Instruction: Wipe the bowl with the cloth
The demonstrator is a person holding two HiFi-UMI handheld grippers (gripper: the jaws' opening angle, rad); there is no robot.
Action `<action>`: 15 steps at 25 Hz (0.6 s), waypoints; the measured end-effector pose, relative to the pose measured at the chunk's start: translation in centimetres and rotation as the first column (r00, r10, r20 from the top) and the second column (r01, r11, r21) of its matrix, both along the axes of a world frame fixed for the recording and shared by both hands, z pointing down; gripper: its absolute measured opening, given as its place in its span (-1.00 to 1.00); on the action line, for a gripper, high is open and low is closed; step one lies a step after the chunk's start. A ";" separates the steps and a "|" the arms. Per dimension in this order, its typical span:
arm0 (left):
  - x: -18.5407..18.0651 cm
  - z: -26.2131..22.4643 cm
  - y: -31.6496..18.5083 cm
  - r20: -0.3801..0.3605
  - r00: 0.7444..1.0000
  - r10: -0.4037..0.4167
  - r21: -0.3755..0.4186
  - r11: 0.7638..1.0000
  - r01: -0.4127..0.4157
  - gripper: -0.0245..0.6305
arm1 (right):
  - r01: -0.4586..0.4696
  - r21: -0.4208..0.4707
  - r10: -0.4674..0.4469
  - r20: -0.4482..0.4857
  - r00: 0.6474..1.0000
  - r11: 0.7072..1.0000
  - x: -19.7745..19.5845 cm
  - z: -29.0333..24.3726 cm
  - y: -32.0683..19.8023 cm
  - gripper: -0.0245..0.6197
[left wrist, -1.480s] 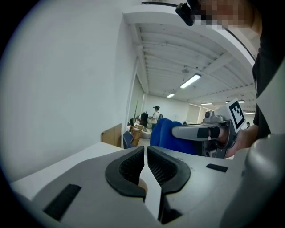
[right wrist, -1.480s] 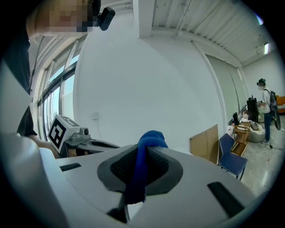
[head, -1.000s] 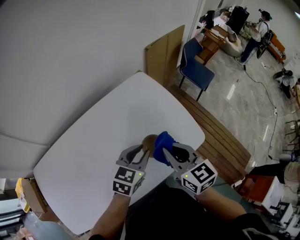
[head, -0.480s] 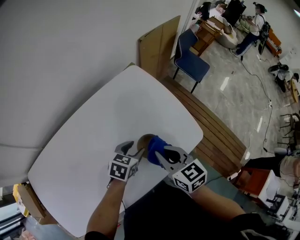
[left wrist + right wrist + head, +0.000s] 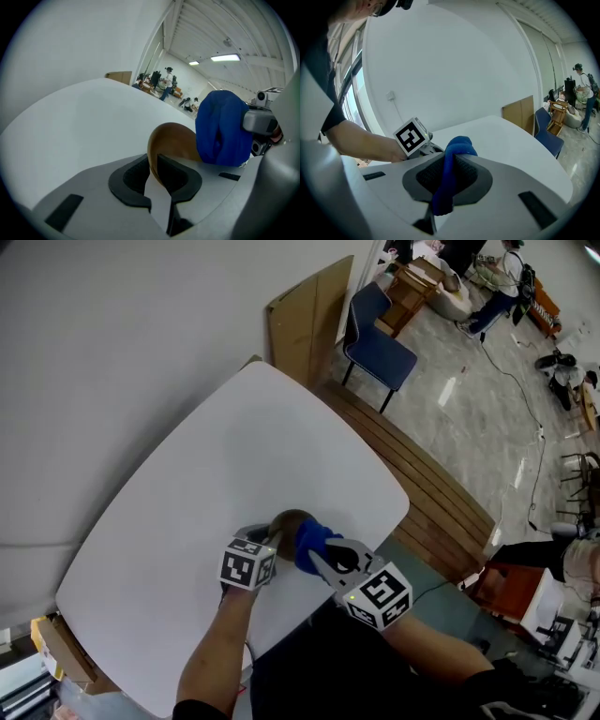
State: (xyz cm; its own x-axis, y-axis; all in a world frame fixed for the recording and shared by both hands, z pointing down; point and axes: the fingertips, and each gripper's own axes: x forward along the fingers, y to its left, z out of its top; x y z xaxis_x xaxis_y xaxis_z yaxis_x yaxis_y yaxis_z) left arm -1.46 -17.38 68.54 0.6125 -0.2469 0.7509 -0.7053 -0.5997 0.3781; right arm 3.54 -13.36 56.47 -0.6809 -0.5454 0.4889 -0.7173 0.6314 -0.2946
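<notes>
A small brown bowl (image 5: 287,520) (image 5: 172,139) sits low over the white table (image 5: 225,456), tilted on its side. My left gripper (image 5: 271,536) (image 5: 153,169) has just been closing its jaws, and the bowl's rim stands pinched between the pads. The blue cloth (image 5: 311,545) (image 5: 221,127) (image 5: 451,168) is bunched between the pads of my right gripper (image 5: 324,555) (image 5: 447,177), which is shut on it. The cloth's bunched end lies right beside the bowl's open side, touching or nearly so.
Beyond the table's far corner a wooden board (image 5: 305,320) leans on the wall and a blue chair (image 5: 375,338) stands. A slatted wooden bench (image 5: 427,498) runs along the table's right edge. A cardboard box (image 5: 54,643) sits at lower left. People stand far off (image 5: 166,86).
Both grippers have sunk toward the table, taking bowl and cloth with them. The left gripper has tipped steeper, so its marker cube hides more of its jaws.
</notes>
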 end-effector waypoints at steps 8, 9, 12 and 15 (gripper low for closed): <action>-0.2 -0.4 -0.3 0.038 0.999 -0.023 -0.013 1.000 0.024 -0.87 | 0.040 -0.017 -0.040 0.005 0.999 0.999 -1.2 -0.1 1.4 -0.81; -0.3 -0.6 -0.3 0.036 0.999 -0.026 -0.013 1.000 0.027 -0.87 | 0.043 -0.017 -0.043 0.008 0.999 0.999 -1.3 -0.2 1.5 -0.81; -0.2 -2.1 -0.5 0.024 0.999 -0.041 0.011 0.999 0.041 -0.87 | 0.047 -0.013 -0.047 0.015 0.999 0.999 -1.5 -0.5 1.5 -0.81; 0.2 -4.3 -0.9 0.029 0.998 -0.049 0.069 0.997 0.047 -0.87 | 0.050 0.001 -0.050 0.024 0.998 0.999 -1.4 -1.2 1.2 -0.81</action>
